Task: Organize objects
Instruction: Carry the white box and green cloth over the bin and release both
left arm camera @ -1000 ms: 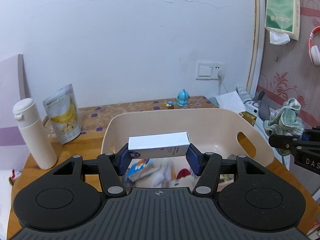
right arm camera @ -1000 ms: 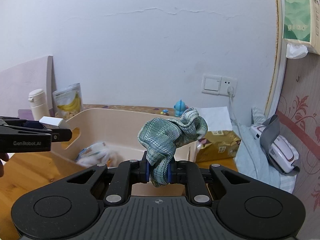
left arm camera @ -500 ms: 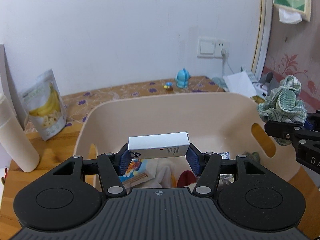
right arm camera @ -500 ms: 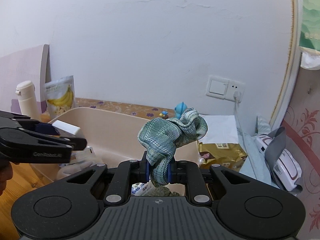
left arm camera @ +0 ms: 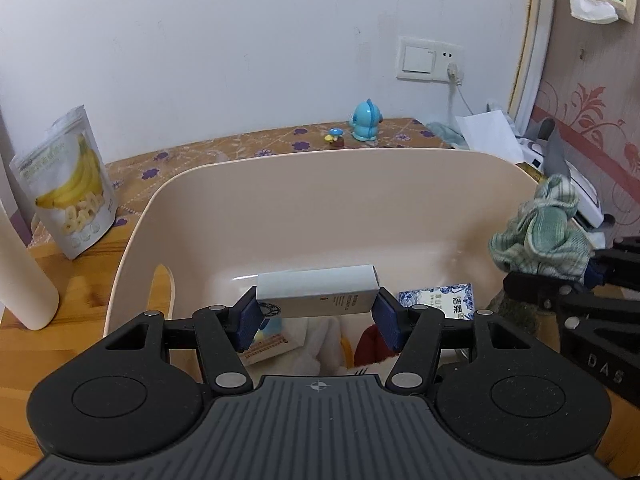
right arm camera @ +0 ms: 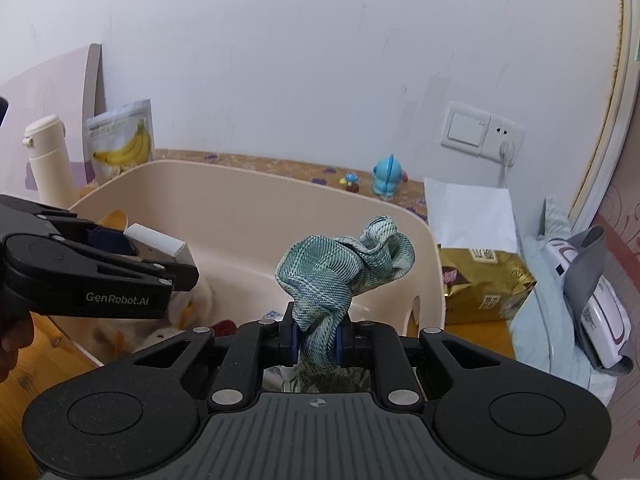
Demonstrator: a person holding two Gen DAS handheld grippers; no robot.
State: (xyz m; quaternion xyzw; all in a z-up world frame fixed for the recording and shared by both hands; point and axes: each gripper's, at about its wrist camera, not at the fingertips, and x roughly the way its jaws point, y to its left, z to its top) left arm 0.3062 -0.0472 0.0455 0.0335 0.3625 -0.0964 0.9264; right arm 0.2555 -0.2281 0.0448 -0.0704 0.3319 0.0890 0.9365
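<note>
at the far left a cream bottle (left arm camera: 22, 276) stands on the wooden table (left arm camera: 48, 344), with a banana chip pouch (left arm camera: 68, 184) upright just behind and to its right. the beige tub (left arm camera: 344, 200) fills the middle of the table. over its near part hangs the left gripper (left arm camera: 318, 318), its blue pads (left arm camera: 247, 318) clamped on the two ends of a small white box (left arm camera: 318, 290), which lies level between them above the tub's inside. down in the tub, under the box, lie a blue-patterned packet (left arm camera: 442, 302), a red item (left arm camera: 372, 346), something white and soft (left arm camera: 326, 338) and a printed card (left arm camera: 270, 346). to the right the right gripper (right arm camera: 317, 340) is squeezed tight on a crumpled green checked cloth (right arm camera: 340, 268), which bunches upward above the tub's near right part. on the far patterned strip stands a blue toy figure (left arm camera: 366, 120) beside a tiny mushroom figure (left arm camera: 336, 136). right of the tub, well outside it, sits a gold bag (right arm camera: 480, 276) under a white sheet (right arm camera: 468, 216).
</note>
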